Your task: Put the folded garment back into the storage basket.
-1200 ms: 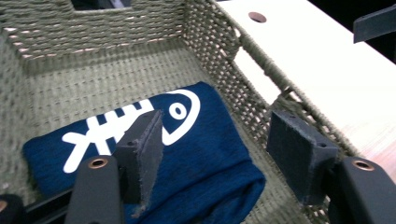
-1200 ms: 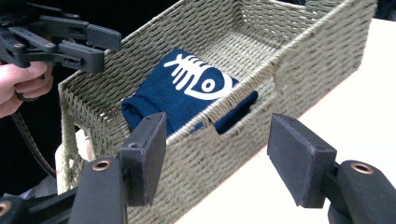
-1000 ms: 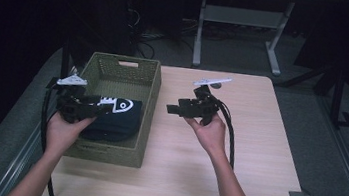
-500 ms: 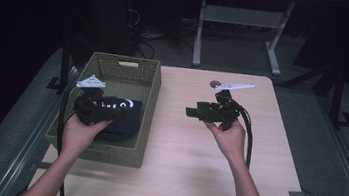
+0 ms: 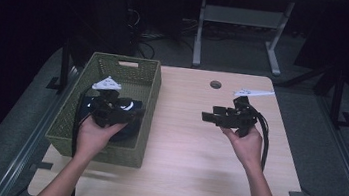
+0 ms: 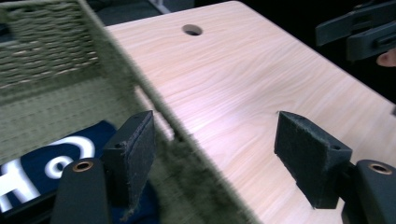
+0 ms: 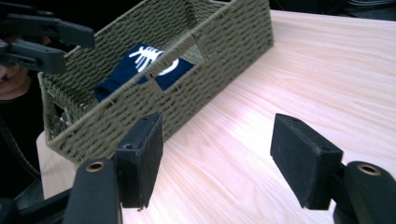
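Both grippers hang over the pale wood table (image 5: pixel 179 169), left gripper (image 5: pixel 132 114) and right gripper (image 5: pixel 209 116) with fingers apart, just opened wider, nothing between them. The navy cloth (image 7: pixel 140 70) lies in the green woven basket (image 5: pixel 149 82) at the table's left. Beyond stand a grey carpet and a dark room with a metal frame (image 5: pixel 242 20).

No readable text; white marks on navy cloth (image 7: pixel 140 70) illegible.

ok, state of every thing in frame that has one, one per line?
Left hand-held gripper: open, jaws just opened wider, nothing between the pads, over the basket.
Right hand-held gripper: open, just opened wider, empty, above the table.
Woven basket: upright on the table, no lid.
Navy cloth with white print: folded, lying inside the basket.
Table: bare wood right of the basket.
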`<state>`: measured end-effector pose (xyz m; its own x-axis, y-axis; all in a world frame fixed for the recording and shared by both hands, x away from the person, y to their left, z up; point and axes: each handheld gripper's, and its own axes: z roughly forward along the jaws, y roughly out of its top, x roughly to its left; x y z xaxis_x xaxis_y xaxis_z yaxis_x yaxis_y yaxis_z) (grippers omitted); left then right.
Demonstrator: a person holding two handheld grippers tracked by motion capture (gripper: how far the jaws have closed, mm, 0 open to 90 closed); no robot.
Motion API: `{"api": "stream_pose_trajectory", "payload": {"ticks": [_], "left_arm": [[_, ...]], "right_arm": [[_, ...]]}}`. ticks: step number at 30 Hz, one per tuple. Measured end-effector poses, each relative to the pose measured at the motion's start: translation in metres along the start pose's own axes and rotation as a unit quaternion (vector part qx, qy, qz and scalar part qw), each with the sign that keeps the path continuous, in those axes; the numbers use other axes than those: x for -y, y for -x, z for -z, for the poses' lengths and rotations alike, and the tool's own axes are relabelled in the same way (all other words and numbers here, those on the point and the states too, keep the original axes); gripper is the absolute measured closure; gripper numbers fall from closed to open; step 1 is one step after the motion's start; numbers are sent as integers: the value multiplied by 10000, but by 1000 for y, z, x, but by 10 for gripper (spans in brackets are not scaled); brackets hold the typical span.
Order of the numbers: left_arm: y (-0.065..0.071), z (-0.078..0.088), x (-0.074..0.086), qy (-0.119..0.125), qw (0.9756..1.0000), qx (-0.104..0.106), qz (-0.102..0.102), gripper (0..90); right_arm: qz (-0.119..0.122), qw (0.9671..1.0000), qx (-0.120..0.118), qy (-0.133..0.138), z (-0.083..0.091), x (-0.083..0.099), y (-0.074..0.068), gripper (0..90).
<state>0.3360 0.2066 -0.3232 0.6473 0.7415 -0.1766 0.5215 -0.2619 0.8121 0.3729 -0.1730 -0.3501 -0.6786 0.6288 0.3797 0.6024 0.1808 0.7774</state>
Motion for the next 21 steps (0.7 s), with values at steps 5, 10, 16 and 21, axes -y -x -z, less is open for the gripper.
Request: {"api": "stream_pose_trajectory", "payload": {"ticks": [5, 10, 16, 21], "left_arm": [[15, -11, -1, 12, 9999, 109, -98, 275], [29, -22, -3, -9, 9996, 236, -175, 266], [45, -31, -7, -18, 9986, 470, -243, 258], [56, -38, -6, -41, 9981, 537, -312, 253]], "right_arm": [[-45, 9999, 130, -31, 12, 9, 7, 322], [-115, 9997, 201, 16, 23, 17, 15, 315], [-165, 9994, 294, 26, 36, 25, 22, 301], [-191, 9991, 368, 81, 48, 31, 26, 291]]}}
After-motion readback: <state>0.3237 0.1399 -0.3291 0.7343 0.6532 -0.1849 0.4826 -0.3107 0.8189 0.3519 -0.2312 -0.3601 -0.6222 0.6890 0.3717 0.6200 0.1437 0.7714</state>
